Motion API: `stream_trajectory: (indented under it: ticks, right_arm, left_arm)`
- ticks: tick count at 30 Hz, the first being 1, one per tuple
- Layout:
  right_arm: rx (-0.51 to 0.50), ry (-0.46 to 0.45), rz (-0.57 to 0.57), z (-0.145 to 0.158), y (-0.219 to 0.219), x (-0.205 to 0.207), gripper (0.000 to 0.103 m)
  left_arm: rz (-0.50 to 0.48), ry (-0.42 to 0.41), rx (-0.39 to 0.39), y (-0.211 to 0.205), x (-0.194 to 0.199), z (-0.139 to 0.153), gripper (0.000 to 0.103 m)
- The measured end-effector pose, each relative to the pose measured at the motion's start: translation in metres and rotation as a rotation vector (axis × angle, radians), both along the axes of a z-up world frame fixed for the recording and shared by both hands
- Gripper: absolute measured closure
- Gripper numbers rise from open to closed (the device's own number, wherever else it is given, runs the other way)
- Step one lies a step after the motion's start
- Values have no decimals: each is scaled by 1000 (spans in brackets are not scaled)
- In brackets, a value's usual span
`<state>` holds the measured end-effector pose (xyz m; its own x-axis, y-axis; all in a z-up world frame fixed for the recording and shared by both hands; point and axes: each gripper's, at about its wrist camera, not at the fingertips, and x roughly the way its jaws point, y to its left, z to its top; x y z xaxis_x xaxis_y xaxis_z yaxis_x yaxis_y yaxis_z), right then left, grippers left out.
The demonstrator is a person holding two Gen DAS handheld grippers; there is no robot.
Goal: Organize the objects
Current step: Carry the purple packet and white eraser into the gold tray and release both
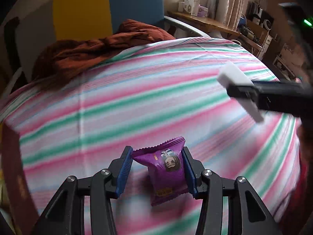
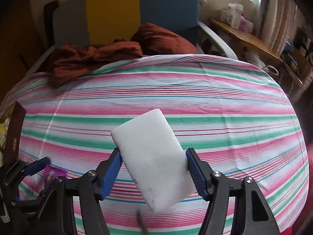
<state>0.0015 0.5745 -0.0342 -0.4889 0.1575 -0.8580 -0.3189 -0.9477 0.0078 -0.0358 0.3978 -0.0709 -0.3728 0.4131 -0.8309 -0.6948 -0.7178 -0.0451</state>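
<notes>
Purple snack packet (image 1: 168, 168) clamped in left hand-held gripper (image 1: 156, 168), printed face clear only from left wrist. White foam block (image 2: 152, 160) clamped in right hand-held gripper (image 2: 154, 170), broad face visible only from right wrist.

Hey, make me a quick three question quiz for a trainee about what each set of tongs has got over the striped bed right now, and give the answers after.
1. True or false: the left tongs are closed on a purple snack packet.
2. What do the right tongs hold? A. a white foam block B. a red mug C. a metal spoon
3. Fill in: the crumpled cloth at the far end of the striped sheet is ____ in colour.

Key: 1 true; 2 A, the white foam block, held tilted between the blue pads; 3 rust brown.
</notes>
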Motion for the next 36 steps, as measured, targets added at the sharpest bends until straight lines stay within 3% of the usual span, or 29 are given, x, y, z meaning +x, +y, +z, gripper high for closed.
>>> stream_trajectory:
  ticks: [13,36]
  right_arm:
    - [6,-65,83,-17,-15,-6,36]
    - [40,-177,143,-43,-33,-13,36]
  left_arm:
    - [15,113,77,-64,50,26,54]
    - [81,146,157,-124,58,60,53]
